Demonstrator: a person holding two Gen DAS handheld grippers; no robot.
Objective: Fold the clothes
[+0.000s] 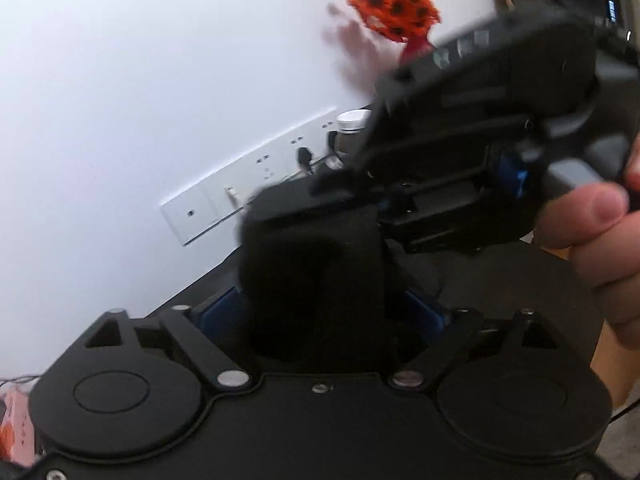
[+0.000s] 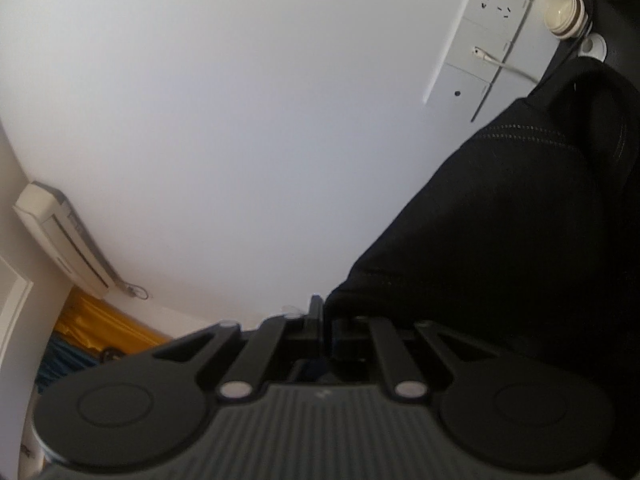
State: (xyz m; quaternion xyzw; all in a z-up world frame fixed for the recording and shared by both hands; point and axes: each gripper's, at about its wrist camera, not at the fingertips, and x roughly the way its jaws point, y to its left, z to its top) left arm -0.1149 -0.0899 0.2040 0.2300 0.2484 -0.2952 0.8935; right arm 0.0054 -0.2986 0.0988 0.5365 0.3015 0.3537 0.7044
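Note:
A black garment (image 1: pixel 316 276) hangs bunched in the middle of the left wrist view. My right gripper (image 1: pixel 336 184), held by a hand (image 1: pixel 592 220), comes in from the upper right and is shut on the garment's top edge. My left gripper (image 1: pixel 320 312) stands open below, its blue pads (image 1: pixel 222 308) wide apart on either side of the cloth and not pressing it. In the right wrist view the right gripper (image 2: pixel 325 320) has its fingers together on the black garment (image 2: pixel 500 220), which trails off to the right.
The white wall carries a socket strip (image 1: pixel 248 176). Orange flowers in a red vase (image 1: pixel 400 8) and a metal-lidded jar (image 1: pixel 352 120) stand at the back of the dark table (image 1: pixel 520 280). Stacked cups (image 2: pixel 566 10) sit near the sockets. An air conditioner (image 2: pixel 64 236) hangs on the wall.

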